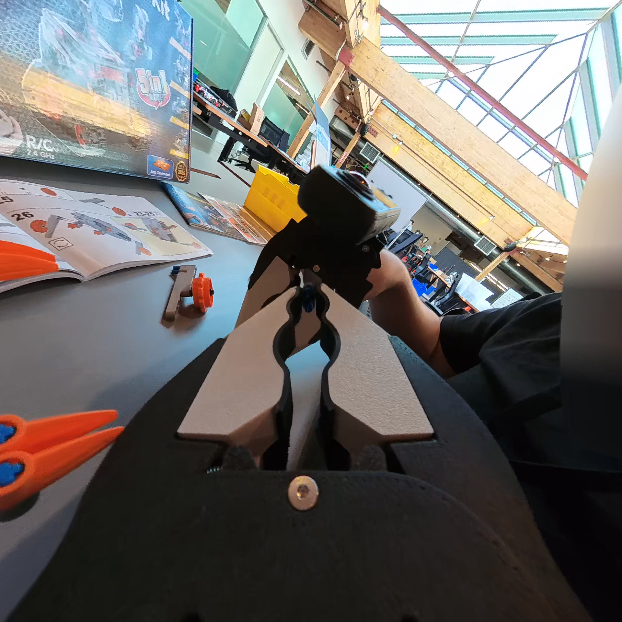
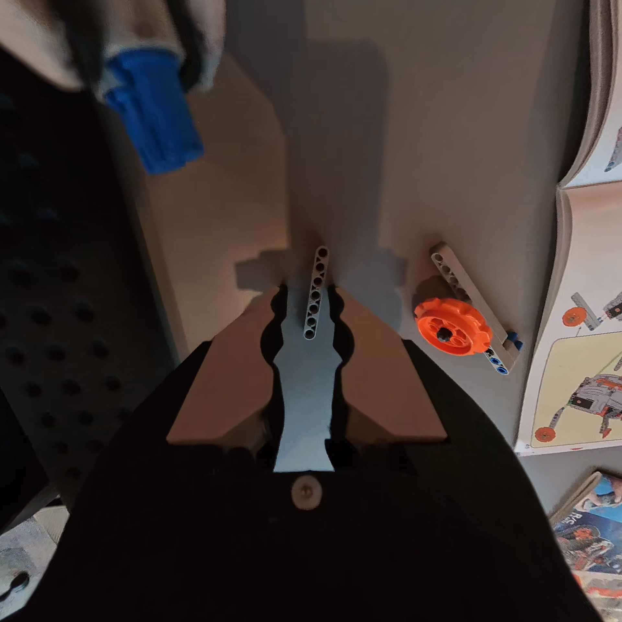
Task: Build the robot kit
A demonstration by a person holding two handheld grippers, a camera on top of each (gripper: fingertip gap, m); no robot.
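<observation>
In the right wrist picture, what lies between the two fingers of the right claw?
A grey beam with holes lies on the grey table between the fingers of the right claw, which stand apart. The right wrist view shows this.

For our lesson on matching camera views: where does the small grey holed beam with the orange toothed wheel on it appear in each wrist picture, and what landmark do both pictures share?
Left wrist view: the grey beam with the orange wheel lies on the grey table, left of centre, just below the open instruction booklet.
Right wrist view: it lies right of centre, beside the booklet.
Shared landmark: the open instruction booklet.
</observation>
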